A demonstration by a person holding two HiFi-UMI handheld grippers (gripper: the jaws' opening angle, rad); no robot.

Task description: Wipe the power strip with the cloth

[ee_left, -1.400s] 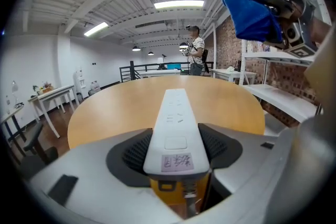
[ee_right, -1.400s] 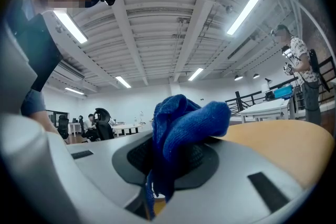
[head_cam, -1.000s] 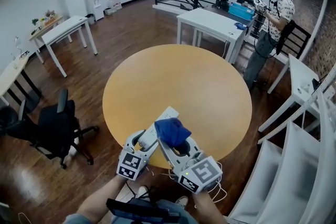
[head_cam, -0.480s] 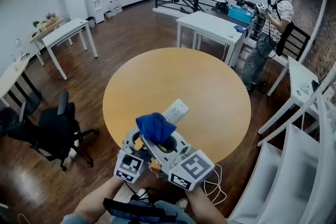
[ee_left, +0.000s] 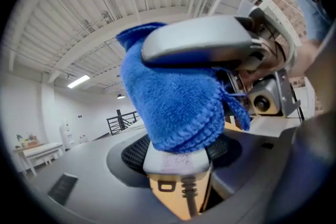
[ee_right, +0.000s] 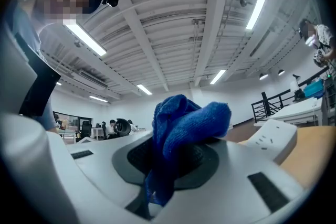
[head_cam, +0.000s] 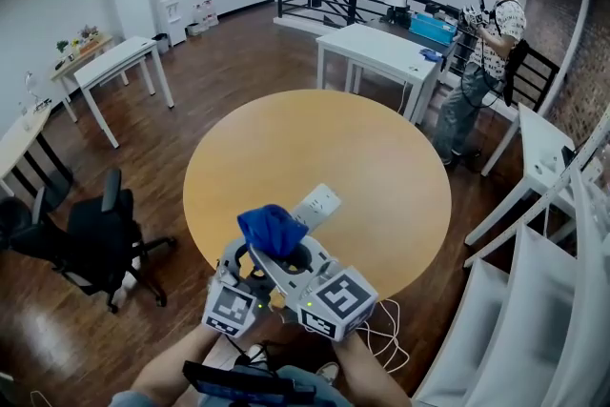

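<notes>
Fingers of the right gripper [ee_right: 181, 159] are clenched on the blue cloth [ee_right: 185, 122], which bunches up out of the jaws in a folded wad with one tail hanging down between them. In the left gripper view, the left gripper [ee_left: 177, 153] has its jaws closed on the near end of the white power strip [ee_left: 176, 164], the dark pads pressing it from both sides, and the strip's grey cord [ee_left: 190, 199] runs out of that end toward the camera. The cloth sits right on top of the strip just past the left jaws, with one finger of the right gripper lying over it from above.

From the head view, the two grippers are close together at the near edge of the round wooden table [head_cam: 324, 143], their marker cubes side by side. The cloth covers the strip's near part, and the far end with its sockets sticks out beyond it over the tabletop; whether that end touches the wood cannot be told. A black office chair [head_cam: 100, 234] stands to the left of the table, a white table [head_cam: 376, 48] behind it, and a person [head_cam: 488, 24] stands by the railing at the back right
</notes>
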